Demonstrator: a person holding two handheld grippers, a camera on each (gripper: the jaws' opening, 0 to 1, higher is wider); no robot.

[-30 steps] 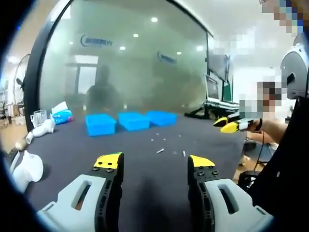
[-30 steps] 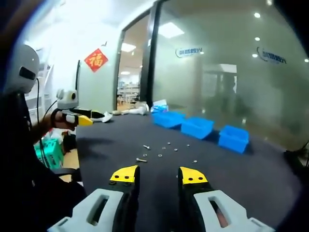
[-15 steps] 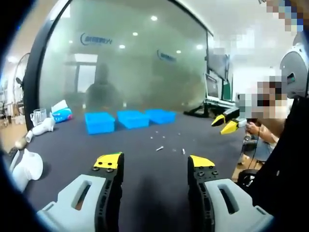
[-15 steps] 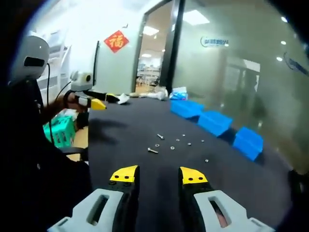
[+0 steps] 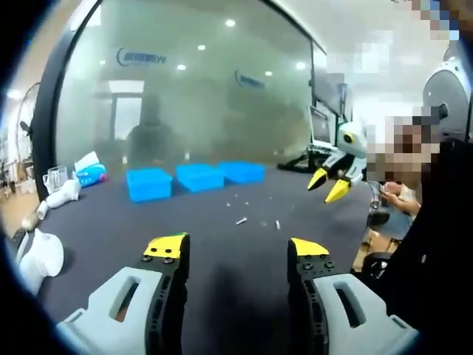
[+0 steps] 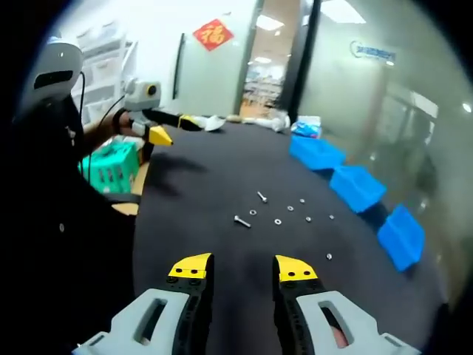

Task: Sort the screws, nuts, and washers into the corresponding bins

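Both grippers raised over the table, jaws apart and empty — sorting not yet begun.

My left gripper [image 5: 235,250] stands wide with nothing between its jaws; my right gripper [image 6: 240,267] is narrower, also holding nothing. I judge I carry both high and back so the whole dark table [image 6: 199,192] can be surveyed before choosing a piece. The loose hardware lies mid-table, well apart from both tools: one screw [image 6: 242,221] nearest me, a second screw [image 6: 261,197] beyond, small rings [image 6: 278,221] scattered between them and the three blue bins [image 6: 357,186] lined along the far edge. Whether the rings are nuts or washers is too small to tell — the bins' insides are hidden, so which takes what is unclear.
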